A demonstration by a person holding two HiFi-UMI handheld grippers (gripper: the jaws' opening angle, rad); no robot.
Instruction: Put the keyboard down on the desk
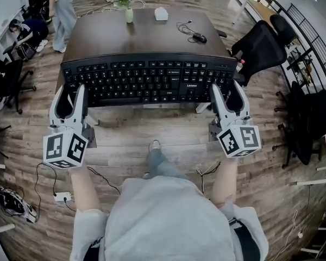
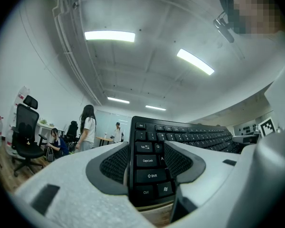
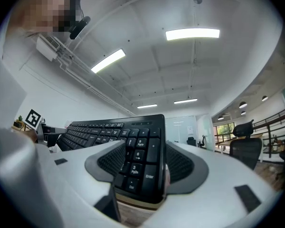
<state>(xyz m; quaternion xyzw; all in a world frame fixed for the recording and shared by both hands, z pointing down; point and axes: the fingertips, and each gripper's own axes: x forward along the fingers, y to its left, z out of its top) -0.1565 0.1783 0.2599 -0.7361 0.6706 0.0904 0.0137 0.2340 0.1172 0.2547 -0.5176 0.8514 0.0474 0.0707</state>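
Observation:
A black full-size keyboard (image 1: pixel 148 80) hangs in the air, held level at both ends above the wooden floor in front of the dark desk (image 1: pixel 141 37). My left gripper (image 1: pixel 70 99) is shut on the keyboard's left end (image 2: pixel 149 167), its pads pressing the edge by the Ctrl and Shift keys. My right gripper (image 1: pixel 228 98) is shut on the right end (image 3: pixel 140 165), over the number pad. Both grippers point upward toward the ceiling in their own views.
On the desk stand a vase of flowers (image 1: pixel 126 1), a white box (image 1: pixel 161 13) and a mouse with cable (image 1: pixel 199 37). A black office chair (image 1: pixel 261 48) is at the desk's right. A person (image 1: pixel 62 10) stands at far left. A power strip (image 1: pixel 62 197) lies on the floor.

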